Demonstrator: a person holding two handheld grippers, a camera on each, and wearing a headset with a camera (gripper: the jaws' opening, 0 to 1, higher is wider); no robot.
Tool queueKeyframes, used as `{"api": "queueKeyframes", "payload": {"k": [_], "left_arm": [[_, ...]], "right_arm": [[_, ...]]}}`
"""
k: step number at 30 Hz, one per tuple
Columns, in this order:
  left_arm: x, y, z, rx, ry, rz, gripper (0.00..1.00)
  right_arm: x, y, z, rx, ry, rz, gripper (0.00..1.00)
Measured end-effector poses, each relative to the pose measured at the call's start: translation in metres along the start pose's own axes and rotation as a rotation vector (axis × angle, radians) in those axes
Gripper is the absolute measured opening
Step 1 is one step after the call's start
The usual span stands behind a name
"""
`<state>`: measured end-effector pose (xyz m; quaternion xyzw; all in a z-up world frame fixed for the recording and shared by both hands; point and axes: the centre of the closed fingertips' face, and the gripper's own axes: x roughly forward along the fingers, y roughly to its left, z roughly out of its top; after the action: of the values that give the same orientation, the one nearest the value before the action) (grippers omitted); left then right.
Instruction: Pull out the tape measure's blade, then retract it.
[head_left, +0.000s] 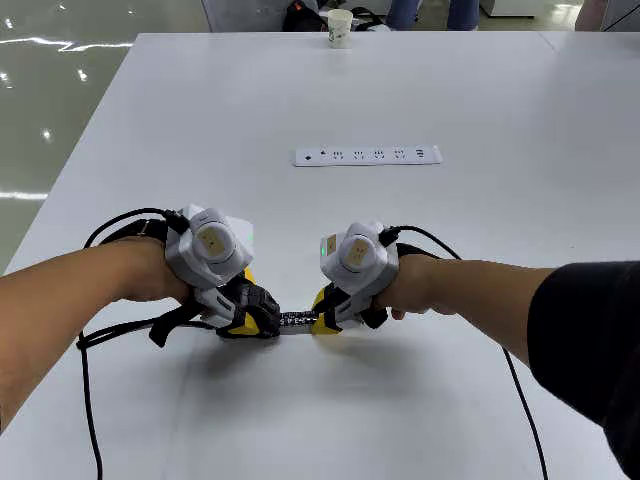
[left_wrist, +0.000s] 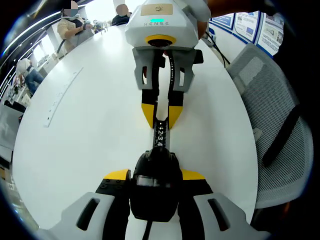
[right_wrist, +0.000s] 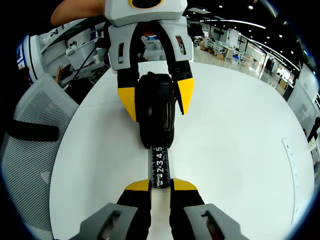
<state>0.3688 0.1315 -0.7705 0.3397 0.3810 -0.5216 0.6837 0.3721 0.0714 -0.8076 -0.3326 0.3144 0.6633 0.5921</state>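
End of blade (right_wrist: 159, 167) hidden between jaws

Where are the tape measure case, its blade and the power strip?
tape measure case (right_wrist: 156, 116), right gripper view, black body
blade (right_wrist: 159, 167), right gripper view, printed numbers
power strip (head_left: 367, 155), head view, top face

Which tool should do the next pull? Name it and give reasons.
Right. The right tool is shut on the blade tip, with only a short length out; the left tool clamps the tape measure case and should just anchor it.
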Motion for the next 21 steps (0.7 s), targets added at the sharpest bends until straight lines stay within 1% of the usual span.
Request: {"api": "queueKeyframes", "payload": {"k": [9, 21], "left_arm": [[0.002, 0.002, -0.001, -0.001, -0.001, 0.002, 0.31], [0.002, 0.002, -0.001, -0.003, -0.002, 0.003, 0.31]], "right_arm": [[-0.003, -0.002, -0.005, -0.004, 0.006, -0.003, 0.10], [-0.007, -0.002, -0.012, 0.018, 0.007, -0.005, 0.10]]}}
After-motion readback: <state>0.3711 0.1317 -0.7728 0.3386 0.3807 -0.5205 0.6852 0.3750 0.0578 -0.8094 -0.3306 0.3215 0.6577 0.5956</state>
